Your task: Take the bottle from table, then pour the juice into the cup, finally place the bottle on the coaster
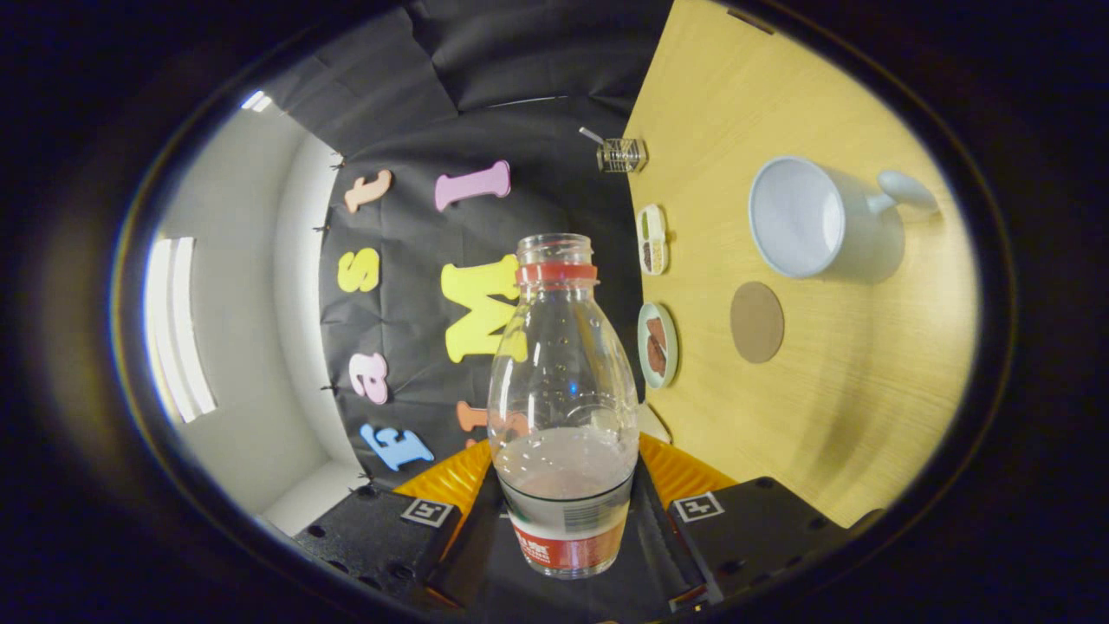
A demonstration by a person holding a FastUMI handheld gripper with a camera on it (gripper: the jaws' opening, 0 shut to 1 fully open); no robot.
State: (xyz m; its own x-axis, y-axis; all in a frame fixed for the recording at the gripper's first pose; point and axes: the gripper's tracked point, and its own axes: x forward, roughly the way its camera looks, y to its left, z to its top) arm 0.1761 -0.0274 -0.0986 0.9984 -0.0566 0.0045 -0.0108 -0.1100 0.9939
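A clear plastic bottle (563,390) with a red neck ring, a red label and no cap stands between my fingers; my gripper (567,511) is shut on its lower part. A little pale juice lies in the end nearest the fingers. The whole view is rolled sideways, so the wooden table (832,416) stands to the right of the bottle. On it, beyond the fingers, a white cup (810,217) with a handle shows its empty inside toward the bottle. A round brown coaster (756,321) lies just beside the cup, nearer to me.
Along the table's far edge, against the black cloth wall, sit a small oval dish (651,238) with bits in it, a round plate (657,344) with brown pieces, and a small clear holder (621,154). A white room wall (243,329) lies past the cloth.
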